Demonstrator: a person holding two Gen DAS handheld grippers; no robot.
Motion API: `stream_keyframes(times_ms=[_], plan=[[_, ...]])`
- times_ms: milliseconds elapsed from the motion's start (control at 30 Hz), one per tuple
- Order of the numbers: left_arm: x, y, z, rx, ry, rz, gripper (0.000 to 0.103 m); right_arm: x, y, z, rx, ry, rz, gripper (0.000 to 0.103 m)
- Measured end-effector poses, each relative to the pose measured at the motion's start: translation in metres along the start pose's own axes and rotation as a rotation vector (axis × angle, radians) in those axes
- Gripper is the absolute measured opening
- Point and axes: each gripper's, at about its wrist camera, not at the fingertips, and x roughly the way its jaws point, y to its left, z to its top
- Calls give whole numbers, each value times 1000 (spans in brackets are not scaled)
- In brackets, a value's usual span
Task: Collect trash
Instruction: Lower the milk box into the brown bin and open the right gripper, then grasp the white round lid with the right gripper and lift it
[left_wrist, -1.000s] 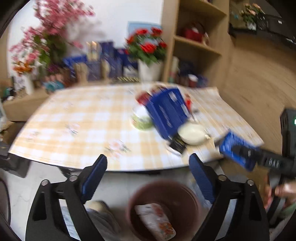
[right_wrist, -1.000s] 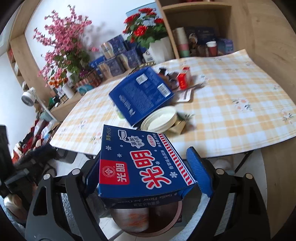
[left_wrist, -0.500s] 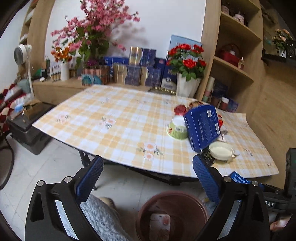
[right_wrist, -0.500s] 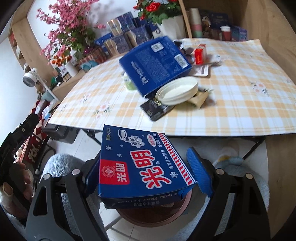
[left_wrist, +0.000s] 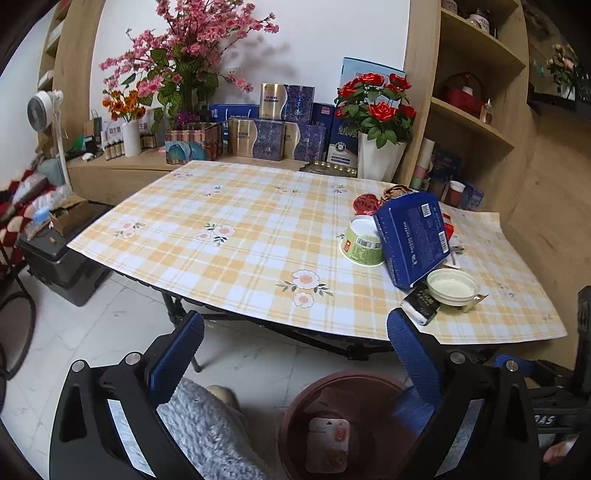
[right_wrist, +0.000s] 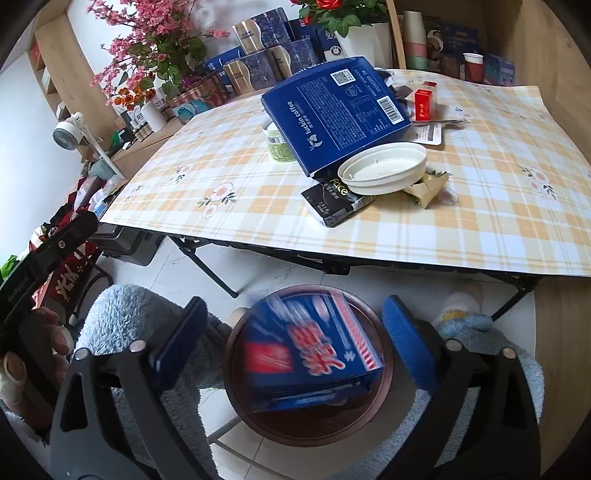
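My right gripper (right_wrist: 291, 332) is opening, pads clear of the blurred blue carton (right_wrist: 310, 350) over the brown bin (right_wrist: 380, 398). Left gripper (left_wrist: 295, 354) wide open, empty.

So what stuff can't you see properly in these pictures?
- Blue carton dropping into the brown bin, right wrist view: motion blur smears its print; the right hand-held gripper is opening, nothing between its jaws.
- Bin's bottom: hidden by that carton.
- Wrapper in the bin, left wrist view: blurred and cut by the bottom edge.
- Black packet: partly under the white dish.
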Motion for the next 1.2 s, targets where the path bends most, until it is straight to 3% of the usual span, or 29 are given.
stream_keyframes(times_ms=[400,567,667,900,967,1067,1200], plan=[[1,4,-1,-25,-8,-25,97,-3,-29,0,84,-33,-85,97],[-6,2,-2,-7,-94,-33,97,-6,-38,6,98,-65,-86,97],[-8,-1,-5,9,-155,-45,97,-11,-39,10,64,-111,-130,97],[8,-16,-9,78,-76,-83,97,-21,-60,19,103,-193,-46,97],[12,-22,-11,104,-52,-57,97,-19,-71,22,142,-184,3,97],[21,-25,-13,116,-18,-45,97,-16,-77,26,138,-183,-37,97],[30,-26,-15,128,0,-49,97,-7,-69,35,3,-146,-159,97]])
